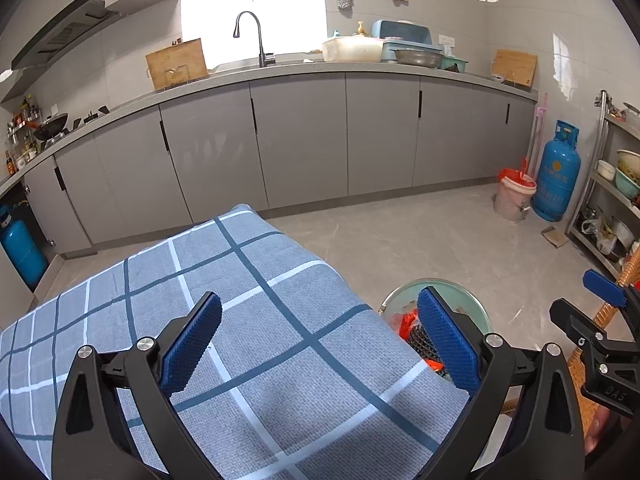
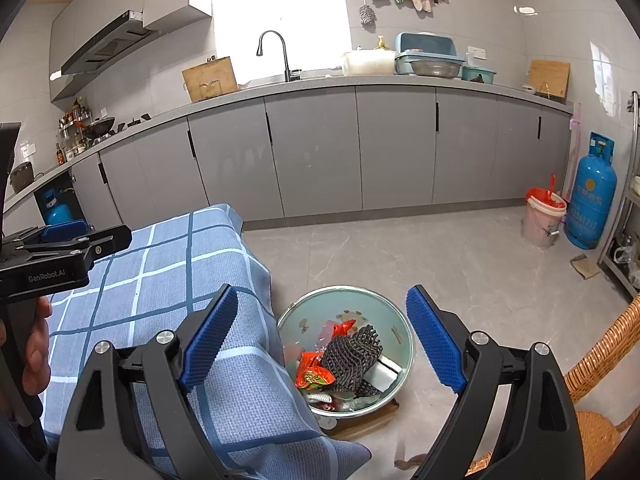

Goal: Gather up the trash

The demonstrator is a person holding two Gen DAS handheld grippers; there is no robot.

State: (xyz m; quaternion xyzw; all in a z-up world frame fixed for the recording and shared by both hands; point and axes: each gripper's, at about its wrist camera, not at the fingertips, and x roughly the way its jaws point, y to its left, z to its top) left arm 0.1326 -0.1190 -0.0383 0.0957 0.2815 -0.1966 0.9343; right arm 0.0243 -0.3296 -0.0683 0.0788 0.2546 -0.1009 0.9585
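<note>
Both sets of tongs hang spread and empty over the scene. The left tongs (image 1: 320,344) are released above the checked blue cloth (image 1: 248,320) that covers the desk, nothing between the blue pads. The right tongs (image 2: 326,344) are released too, poised above the floor just off the desk's edge, aimed down at the pale green bowl (image 2: 384,304).

That bowl sits on the floor right beside the draped corner of the cloth, and it seems to be serving as the bin. Inside lie the trash pieces: a black foam net (image 2: 352,356), red wrappers (image 2: 314,376) and a white scrap, all piled toward the near side. My guess is it's parked low and close so anything lifted from the desk drops straight in.

No litter shows on the visible cloth, so collection looks well along, perhaps finished. A wicker chair (image 2: 608,344) stands near the bowl on the right, and a hand (image 2: 36,344) grips the left tool's handle at the left edge.
</note>
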